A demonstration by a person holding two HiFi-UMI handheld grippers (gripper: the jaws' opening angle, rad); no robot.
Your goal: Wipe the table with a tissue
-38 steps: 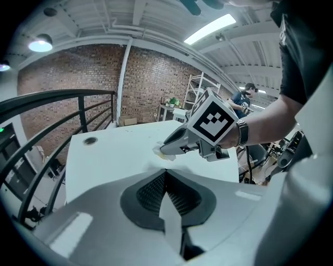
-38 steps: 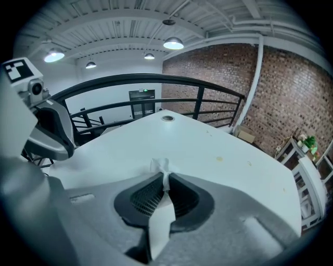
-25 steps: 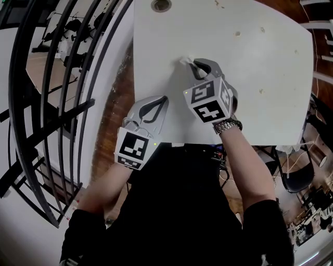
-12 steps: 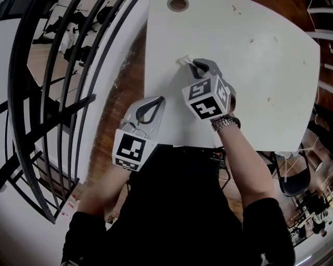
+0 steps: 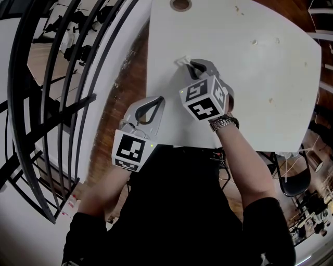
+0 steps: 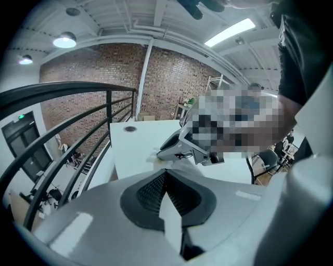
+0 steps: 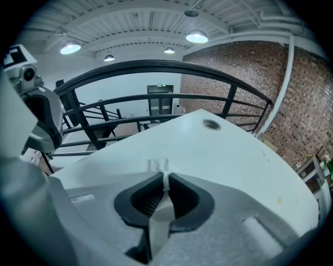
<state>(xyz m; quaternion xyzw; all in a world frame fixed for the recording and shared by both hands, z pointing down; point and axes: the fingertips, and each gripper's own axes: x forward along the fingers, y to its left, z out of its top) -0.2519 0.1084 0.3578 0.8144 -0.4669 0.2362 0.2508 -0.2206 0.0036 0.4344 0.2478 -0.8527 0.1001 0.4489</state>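
White speckled table (image 5: 250, 78) stands beside black railing (image 7: 156, 65), brick wall (image 6: 171, 78) beyond.

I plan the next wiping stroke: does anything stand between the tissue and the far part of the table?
Nothing visible does. The right gripper clamps the tissue on the table; ahead are only small specks and a round hole at the far edge. The left gripper sits behind, at the near edge.

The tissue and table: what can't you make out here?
The tissue: only a tuft shows; the right gripper clamps the rest, in every view.
Specks on the table, head view: too small to identify.
Left gripper view: a mosaic patch covers what lies beyond the shut left gripper.
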